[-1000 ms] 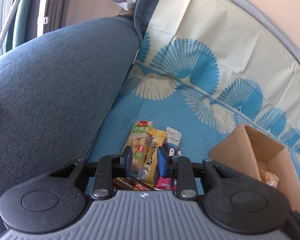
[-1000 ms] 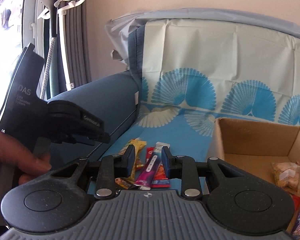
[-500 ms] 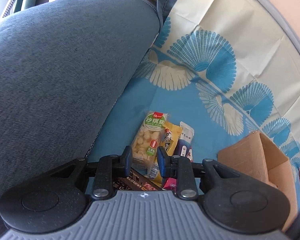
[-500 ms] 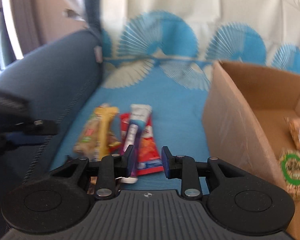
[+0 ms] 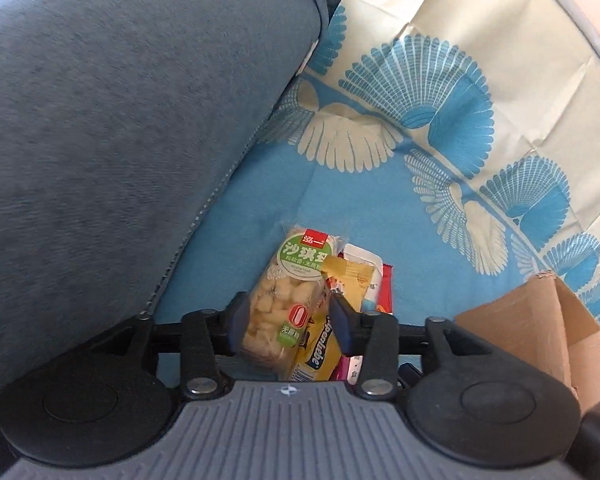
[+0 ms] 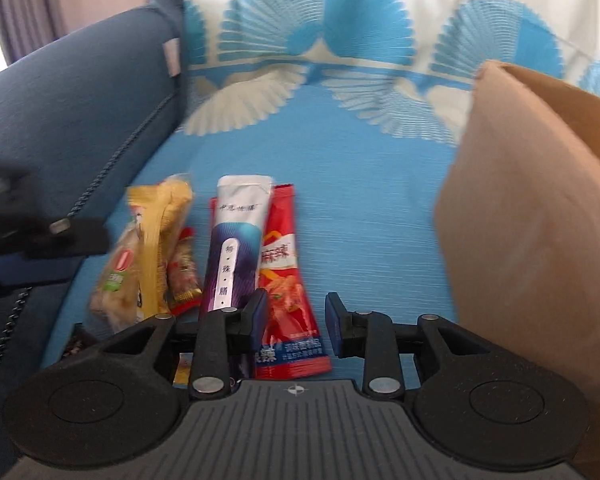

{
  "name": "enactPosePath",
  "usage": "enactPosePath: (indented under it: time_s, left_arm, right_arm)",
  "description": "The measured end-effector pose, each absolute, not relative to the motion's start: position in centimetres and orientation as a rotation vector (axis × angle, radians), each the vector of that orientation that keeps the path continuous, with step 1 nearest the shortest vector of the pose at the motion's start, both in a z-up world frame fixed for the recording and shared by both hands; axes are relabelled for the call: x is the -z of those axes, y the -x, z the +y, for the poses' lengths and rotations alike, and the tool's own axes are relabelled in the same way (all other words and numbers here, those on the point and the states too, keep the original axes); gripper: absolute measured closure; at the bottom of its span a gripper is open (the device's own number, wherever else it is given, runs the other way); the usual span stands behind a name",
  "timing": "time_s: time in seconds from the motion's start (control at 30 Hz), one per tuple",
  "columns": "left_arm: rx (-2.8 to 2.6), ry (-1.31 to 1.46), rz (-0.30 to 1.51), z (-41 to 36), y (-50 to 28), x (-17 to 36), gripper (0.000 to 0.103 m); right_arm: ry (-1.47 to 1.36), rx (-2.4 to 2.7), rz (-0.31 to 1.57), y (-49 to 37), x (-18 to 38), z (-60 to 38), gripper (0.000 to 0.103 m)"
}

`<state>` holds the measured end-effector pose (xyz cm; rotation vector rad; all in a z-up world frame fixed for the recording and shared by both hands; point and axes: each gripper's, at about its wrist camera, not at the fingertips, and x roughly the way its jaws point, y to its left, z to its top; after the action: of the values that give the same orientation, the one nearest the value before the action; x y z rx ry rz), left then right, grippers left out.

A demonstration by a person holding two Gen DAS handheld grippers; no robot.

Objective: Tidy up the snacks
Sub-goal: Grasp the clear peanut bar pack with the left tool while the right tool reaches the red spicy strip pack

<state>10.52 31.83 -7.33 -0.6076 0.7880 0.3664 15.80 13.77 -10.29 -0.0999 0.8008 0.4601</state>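
Several snack packs lie in a row on a blue cloth. In the left wrist view a clear pack with a green label point(image 5: 296, 280) lies below and between the fingers of my left gripper point(image 5: 288, 316). Its jaws are opening and the pads do not press on the pack. A yellow pack point(image 5: 348, 280) lies partly under the right finger. In the right wrist view my right gripper point(image 6: 296, 316) hangs just over a red packet point(image 6: 280, 256), jaws opening slightly and holding nothing. A purple and white sachet point(image 6: 236, 240) lies left of it.
A grey-blue sofa armrest point(image 5: 100, 120) rises close on the left. An open cardboard box point(image 6: 532, 240) stands right of the snacks. The fan-patterned cloth point(image 5: 420, 120) runs up the backrest. My left gripper shows blurred at the left edge of the right wrist view.
Both grippers have sunk toward the snack row. The left jaws have spread around the green-label pack. The right view has swung from the box down onto the red packet.
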Motion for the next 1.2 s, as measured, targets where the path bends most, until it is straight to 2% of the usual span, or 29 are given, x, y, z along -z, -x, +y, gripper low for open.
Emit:
enactPosePath:
  time_s: [0.03, 0.1, 0.47, 0.53, 0.6, 0.73, 0.8, 0.83, 0.87, 0.9, 0.93, 0.97, 1.0, 1.03, 1.07, 1.2]
  left_arm:
    - [-0.364, 0.609, 0.803, 31.9, -11.0, 7.7, 0.043]
    - [-0.375, 0.6, 0.837, 31.9, -11.7, 8.3, 0.038]
    - [-0.383, 0.548, 0.87, 31.7, -12.2, 9.0, 0.036]
    - [-0.383, 0.545, 0.872, 31.6, -12.2, 9.0, 0.035]
    - [-0.383, 0.543, 0.875, 31.6, -12.2, 9.1, 0.034]
    - [-0.383, 0.544, 0.874, 31.7, -12.2, 9.2, 0.034]
    - [-0.382, 0.547, 0.874, 31.7, -12.3, 9.2, 0.037]
    - [-0.385, 0.55, 0.873, 31.7, -12.2, 9.1, 0.044]
    - [-0.388, 0.556, 0.871, 31.8, -12.2, 9.1, 0.054]
    - [-0.39, 0.564, 0.869, 31.9, -12.1, 9.0, 0.055]
    - [-0.388, 0.573, 0.869, 31.9, -12.1, 9.0, 0.056]
    - [-0.384, 0.578, 0.868, 31.9, -12.1, 8.9, 0.057]
    - [-0.381, 0.581, 0.867, 31.9, -12.0, 8.9, 0.058]
    - [-0.381, 0.584, 0.864, 32.0, -11.9, 8.7, 0.061]
    - [-0.383, 0.591, 0.855, 32.0, -11.8, 8.6, 0.066]
    - [-0.383, 0.626, 0.828, 32.1, -11.1, 7.8, 0.067]
  right_arm:
    - [0.103, -0.467, 0.802, -15.9, 10.2, 13.9, 0.069]
    - [0.093, -0.501, 0.816, -16.1, 10.4, 14.0, 0.062]
    - [0.225, -0.541, 0.747, -15.3, 11.1, 16.1, 0.055]
    - [0.249, -0.524, 0.733, -15.2, 11.1, 16.2, 0.047]
    - [0.279, -0.504, 0.715, -15.0, 11.3, 16.3, 0.033]
    - [0.283, -0.493, 0.716, -15.2, 11.3, 16.1, 0.027]
    - [0.256, -0.496, 0.738, -15.4, 11.3, 15.9, 0.03]
    - [0.238, -0.512, 0.749, -15.6, 11.3, 15.8, 0.034]
    - [0.22, -0.541, 0.758, -15.6, 11.2, 15.8, 0.048]
    - [0.206, -0.576, 0.764, -15.5, 11.1, 15.8, 0.064]
    - [0.216, -0.581, 0.756, -15.3, 11.0, 16.0, 0.065]
    - [0.228, -0.586, 0.748, -15.1, 11.0, 16.1, 0.072]
    - [0.218, -0.589, 0.749, -15.0, 10.9, 16.0, 0.096]
    - [0.185, -0.605, 0.763, -15.1, 10.8, 15.7, 0.102]
    - [0.153, -0.613, 0.771, -15.2, 10.7, 15.4, 0.101]
    - [0.173, -0.601, 0.728, -14.1, 10.0, 14.7, 0.102]
